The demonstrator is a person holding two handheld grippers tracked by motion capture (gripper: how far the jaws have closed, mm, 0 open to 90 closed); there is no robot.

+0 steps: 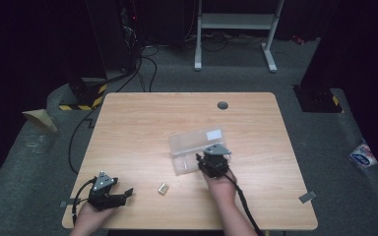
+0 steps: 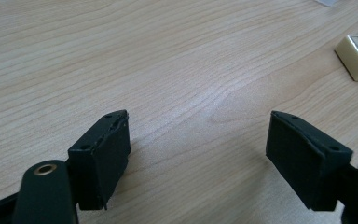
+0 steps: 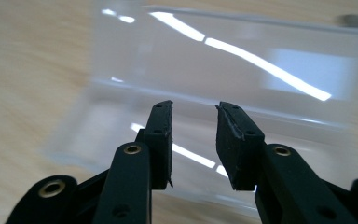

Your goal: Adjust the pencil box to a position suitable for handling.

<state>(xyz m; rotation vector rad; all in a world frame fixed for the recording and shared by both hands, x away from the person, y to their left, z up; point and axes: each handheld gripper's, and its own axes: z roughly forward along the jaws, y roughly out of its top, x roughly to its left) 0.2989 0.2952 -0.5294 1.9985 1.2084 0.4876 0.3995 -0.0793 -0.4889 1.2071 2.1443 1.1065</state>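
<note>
Right gripper (image 3: 193, 140) hovers at the near edge of the clear plastic box (image 1: 197, 147), which lies open near the middle of the worktop (image 1: 142, 123); its jaws stand slightly apart with nothing between them. Left gripper (image 2: 198, 158), jaws wide apart and empty, rests at the near-left corner, near a small cream block (image 1: 163, 188).

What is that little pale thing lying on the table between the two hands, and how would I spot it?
Start at the wooden table and look along its near edge, between the person's two hands. There, just in front of the clear plastic box, lies a small cream-coloured block with dark print on top. It is opaque and tiny, while the box is large and see-through.
</note>
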